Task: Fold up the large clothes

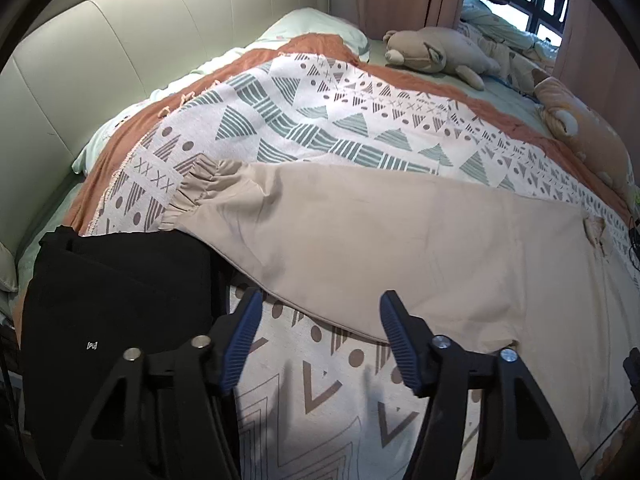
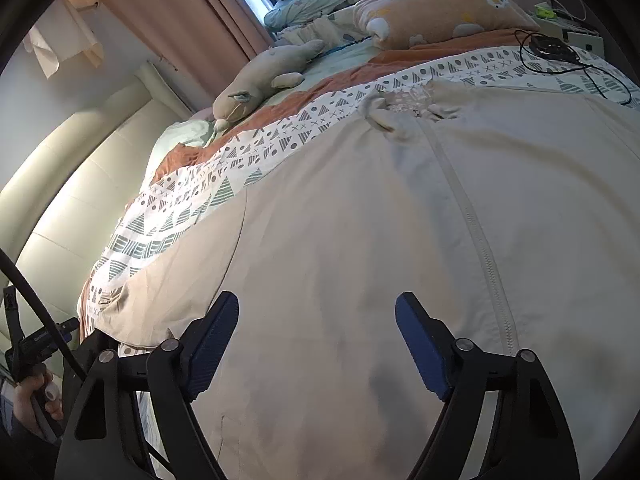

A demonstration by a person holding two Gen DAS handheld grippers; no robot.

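Through the left wrist camera we see our left gripper point(image 1: 320, 322) with its blue-padded fingers point(image 1: 242, 344) spread apart and empty, hovering over the patterned white, teal and rust blanket point(image 1: 304, 128) that covers the bed. The beige zip-up garment point(image 1: 400, 240) lies flat across that blanket, its gathered cuff point(image 1: 196, 192) reaching toward the cream padded headboard point(image 1: 120, 52). Only this view shows the folded black garment point(image 1: 116, 300) beside the sleeve, touching its lower edge.

Through the right wrist camera our right gripper point(image 2: 316, 320) also hangs released, fingers wide, directly above the beige garment's body, with the zipper point(image 2: 480, 240) just to the right. This view alone shows a black cable point(image 2: 568, 60) near the collar. A grey plush toy point(image 2: 260, 80) and an orange plush pillow point(image 2: 440, 12) lie by the pink curtains point(image 2: 200, 12).
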